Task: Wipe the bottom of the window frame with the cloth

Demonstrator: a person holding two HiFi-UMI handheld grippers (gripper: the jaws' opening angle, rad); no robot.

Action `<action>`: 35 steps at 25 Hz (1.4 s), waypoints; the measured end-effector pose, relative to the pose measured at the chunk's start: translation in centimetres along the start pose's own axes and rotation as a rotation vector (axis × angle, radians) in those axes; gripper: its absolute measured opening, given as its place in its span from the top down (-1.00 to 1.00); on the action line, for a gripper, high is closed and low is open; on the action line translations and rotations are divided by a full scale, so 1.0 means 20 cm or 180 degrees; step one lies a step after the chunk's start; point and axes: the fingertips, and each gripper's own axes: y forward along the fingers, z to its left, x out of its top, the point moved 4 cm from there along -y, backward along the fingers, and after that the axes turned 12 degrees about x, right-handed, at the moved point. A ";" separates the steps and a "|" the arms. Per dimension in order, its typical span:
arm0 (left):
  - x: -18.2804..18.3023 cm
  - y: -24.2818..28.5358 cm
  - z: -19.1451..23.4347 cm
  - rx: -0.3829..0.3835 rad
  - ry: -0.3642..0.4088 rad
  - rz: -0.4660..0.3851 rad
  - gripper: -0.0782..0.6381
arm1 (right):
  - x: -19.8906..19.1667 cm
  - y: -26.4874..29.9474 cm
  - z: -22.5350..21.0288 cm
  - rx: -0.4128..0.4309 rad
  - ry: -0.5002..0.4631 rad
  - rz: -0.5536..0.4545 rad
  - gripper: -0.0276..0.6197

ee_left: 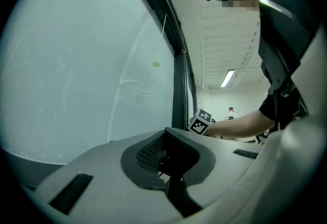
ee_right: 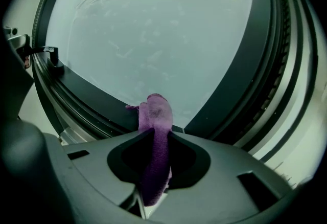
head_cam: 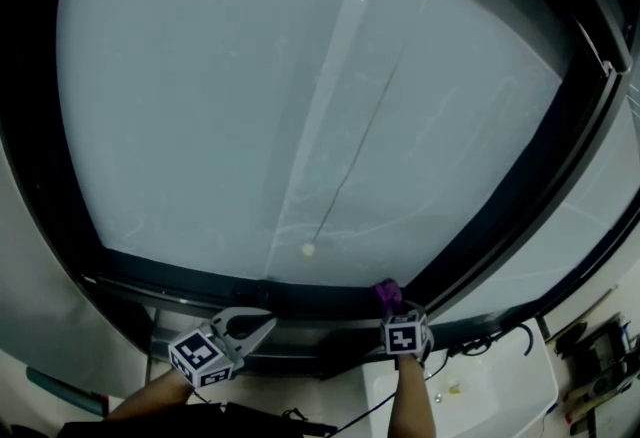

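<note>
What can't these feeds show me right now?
- Whether the cloth touches the bottom frame: right gripper view, the jaws and the cloth itself cover the contact; head view, too small.
- Dirt on that frame: too dark.
- The small items at head view's lower right: tiny, cut by the edge.

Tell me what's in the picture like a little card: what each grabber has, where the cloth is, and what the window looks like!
Right gripper: fingers shut on the purple cloth
Cloth spot: its free end is at the bottom window frame, near the right corner
Left gripper: fingers together, holding nothing, close to the same bottom rail
Glass: pale and frosted
</note>
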 end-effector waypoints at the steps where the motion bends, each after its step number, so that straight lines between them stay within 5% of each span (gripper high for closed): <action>1: 0.00 0.00 0.00 -0.0003 -0.0012 0.0002 0.78 | 0.00 0.00 -0.01 -0.0017 0.0010 0.0006 0.68; 19: 0.00 -0.01 0.00 -0.0017 -0.0124 0.0045 0.78 | -0.08 0.01 -0.16 -0.0451 0.0103 0.0138 0.68; 30: 0.00 0.00 0.01 -0.0058 -0.0087 0.0092 0.78 | -0.13 -0.01 -0.20 -0.0581 0.0493 -0.0026 0.68; 35: -0.01 -0.03 0.02 -0.0072 -0.0224 0.0036 0.78 | -0.16 -0.04 -0.17 -0.0615 0.0357 0.0043 0.68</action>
